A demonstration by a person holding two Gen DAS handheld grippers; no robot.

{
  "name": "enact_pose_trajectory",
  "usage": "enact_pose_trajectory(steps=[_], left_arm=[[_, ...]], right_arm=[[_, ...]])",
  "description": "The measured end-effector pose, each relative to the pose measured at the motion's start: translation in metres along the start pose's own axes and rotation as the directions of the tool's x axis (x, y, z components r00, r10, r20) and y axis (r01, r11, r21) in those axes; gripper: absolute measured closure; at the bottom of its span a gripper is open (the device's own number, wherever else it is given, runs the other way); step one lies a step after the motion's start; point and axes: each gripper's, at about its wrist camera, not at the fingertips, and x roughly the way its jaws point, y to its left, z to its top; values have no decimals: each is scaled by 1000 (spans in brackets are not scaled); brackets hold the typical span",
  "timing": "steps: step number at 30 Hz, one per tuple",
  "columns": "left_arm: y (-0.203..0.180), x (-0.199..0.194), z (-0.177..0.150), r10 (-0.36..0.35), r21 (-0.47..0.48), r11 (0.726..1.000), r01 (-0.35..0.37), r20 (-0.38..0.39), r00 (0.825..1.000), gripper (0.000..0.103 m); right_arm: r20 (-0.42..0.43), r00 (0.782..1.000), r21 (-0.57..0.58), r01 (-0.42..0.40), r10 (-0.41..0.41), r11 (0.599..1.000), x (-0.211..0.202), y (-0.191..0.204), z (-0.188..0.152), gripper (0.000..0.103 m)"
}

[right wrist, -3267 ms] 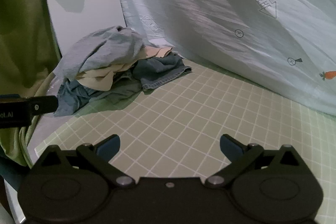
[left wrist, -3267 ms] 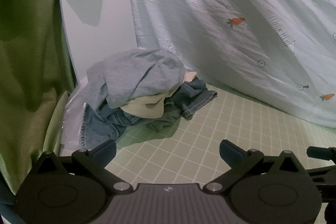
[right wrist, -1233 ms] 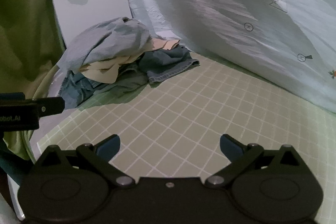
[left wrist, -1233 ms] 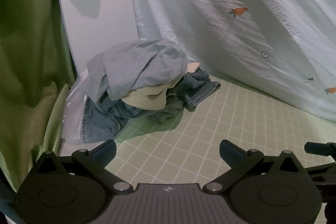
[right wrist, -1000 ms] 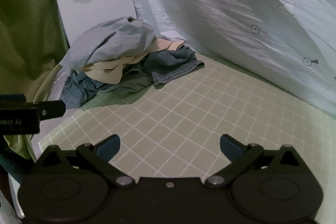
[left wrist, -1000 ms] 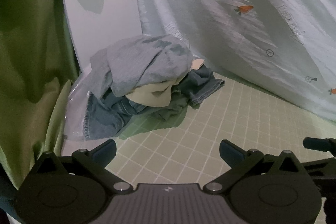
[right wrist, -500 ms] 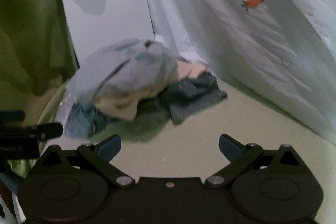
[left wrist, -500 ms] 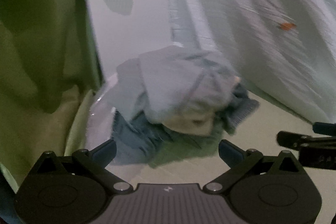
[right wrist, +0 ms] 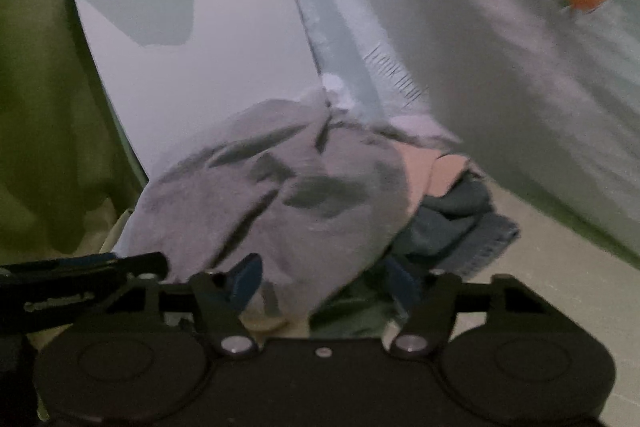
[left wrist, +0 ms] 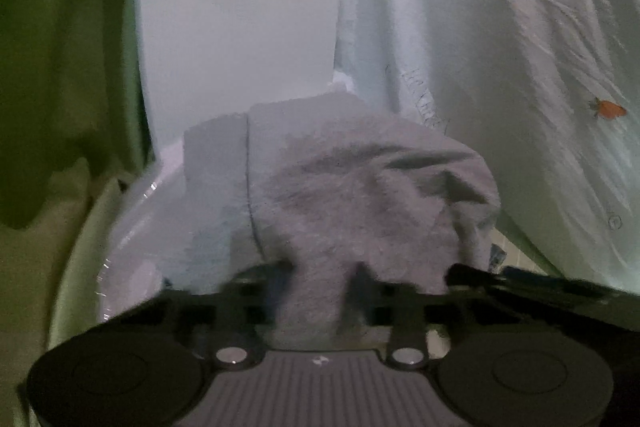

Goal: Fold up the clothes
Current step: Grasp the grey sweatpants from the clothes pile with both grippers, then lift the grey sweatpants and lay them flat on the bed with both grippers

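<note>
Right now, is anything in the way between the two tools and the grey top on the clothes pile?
Nothing visible. The grey top already lies between the closing jaws of the left tool and the right tool.

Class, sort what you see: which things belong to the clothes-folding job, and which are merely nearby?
Job:
crumpled grey garment
blue denim jeans
beige cloth piece
left gripper, closing on the grey garment
right gripper, closing

Nearby:
pale carrot-print sheet
green curtain
white board
</note>
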Motion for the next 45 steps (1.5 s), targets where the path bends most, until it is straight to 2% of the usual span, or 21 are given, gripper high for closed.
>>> enact_pose_trajectory(steps=[1, 2, 3, 4, 5, 11, 15, 18, 22, 26, 29, 31, 32, 34, 36, 37, 38, 40, 41, 42, 45], left_arm=[[1, 5, 1, -5, -11, 1000, 5, -9, 1000, 94], [2, 10, 3, -9, -23, 1000, 9, -18, 1000, 95], [1, 9, 2, -16, -21, 1000, 15, -9, 1000, 100], [1, 8, 2, -22, -18, 1000, 22, 1, 1000, 101], [0, 6, 1, -26, -14, 1000, 26, 6, 1000, 102], [-24, -23, -3, -68, 41, 997, 66, 51, 996, 103], [-53, -51, -7, -117, 87, 990, 110, 81, 990, 103], [-82, -75, -17, -166, 119, 981, 154, 97, 981, 103], [-134, -107, -47, -236, 178, 960, 218, 89, 968, 103], [-203, -134, -95, -334, 221, 921, 320, 27, 942, 103], [-257, -145, -145, -386, 225, 894, 389, -57, 921, 100], [-287, -152, -178, -412, 233, 873, 428, -116, 904, 95], [-302, -157, -197, -418, 243, 862, 444, -155, 895, 93], [-318, -163, -222, -410, 264, 852, 453, -203, 889, 81], [-326, -166, -244, -389, 269, 855, 444, -234, 891, 75], [-327, -166, -252, -375, 266, 860, 435, -248, 893, 70], [-324, -166, -256, -353, 258, 872, 416, -255, 900, 66], [-319, -164, -265, -309, 244, 894, 375, -269, 912, 52], [-315, -163, -265, -291, 241, 903, 357, -269, 918, 49], [-311, -161, -266, -273, 239, 910, 339, -269, 924, 44], [-300, -154, -263, -223, 233, 930, 286, -263, 939, 33]], right_arm=[[-11, 1000, 3, -14, 14, 1000, 6, 0, 1, 54], [-20, 999, 6, -30, 30, 1000, 11, 0, 2, 70], [-30, 998, 9, -46, 46, 999, 17, 0, 3, 85], [-21, 998, 6, -56, 56, 998, 16, 0, 2, 90], [-8, 998, 2, -65, 65, 998, 15, 0, 2, 98], [74, 997, 30, -35, 33, 999, -17, -10, -9, 101], [162, 987, 69, -20, 8, 997, -59, -24, -18, 102], [211, 977, 84, 16, -34, 996, -94, -42, -31, 102], [239, 966, 157, 59, -96, 986, -141, -83, -56, 102], [254, 947, 217, 144, -198, 965, -202, -136, -92, 102], [219, 938, 271, 207, -270, 940, -250, -187, -132, 102], [177, 930, 324, 255, -323, 911, -279, -224, -165, 102], [148, 920, 354, 294, -364, 888, -293, -244, -186, 102], [86, 896, 386, 373, -435, 844, -316, -275, -220, 102], [10, 870, 420, 444, -494, 791, -336, -307, -256, 102], [-35, 859, 425, 475, -510, 770, -342, -319, -270, 102], [-82, 847, 425, 507, -526, 750, -348, -332, -285, 101], [-124, 821, 442, 549, -557, 710, -360, -343, -301, 94], [-143, 808, 451, 568, -572, 689, -366, -348, -308, 86], [-142, 803, 466, 570, -578, 677, -372, -351, -313, 73], [-111, 795, 488, 566, -596, 664, -381, -349, -315, 54]])
